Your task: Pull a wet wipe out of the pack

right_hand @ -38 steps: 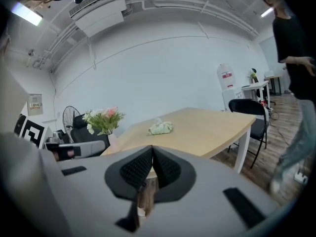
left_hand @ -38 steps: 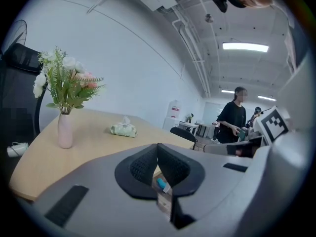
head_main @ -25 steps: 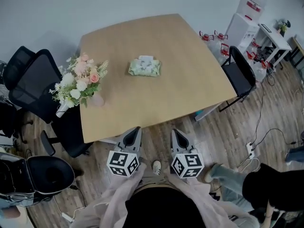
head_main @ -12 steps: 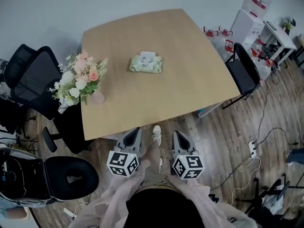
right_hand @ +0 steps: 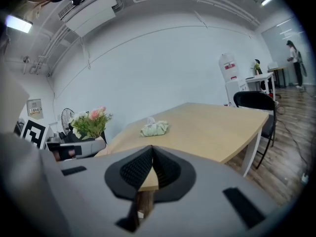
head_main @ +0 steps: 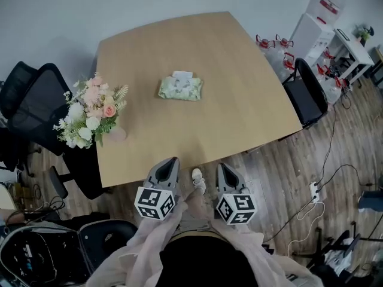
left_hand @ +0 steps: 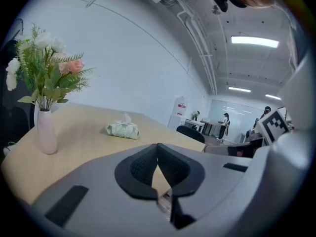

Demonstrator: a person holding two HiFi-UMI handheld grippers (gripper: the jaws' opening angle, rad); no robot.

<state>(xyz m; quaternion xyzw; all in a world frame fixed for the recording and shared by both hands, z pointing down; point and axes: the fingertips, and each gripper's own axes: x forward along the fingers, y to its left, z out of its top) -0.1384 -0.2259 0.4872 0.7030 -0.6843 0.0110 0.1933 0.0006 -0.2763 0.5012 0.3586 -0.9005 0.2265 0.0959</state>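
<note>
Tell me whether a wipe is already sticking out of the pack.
Partly out: a white wipe stands up from the top of the green pack, which lies flat on the table.

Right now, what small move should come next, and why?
Probably reach both forward over the light wooden table toward the pale green soft wipe pack. It lies mid-table, well beyond the left gripper and right gripper, which are both shut and empty at the near edge.

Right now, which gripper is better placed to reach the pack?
Slightly the left gripper: in the head view the wet wipe pack lies nearer its side, though the right gripper points more squarely at it.
</note>
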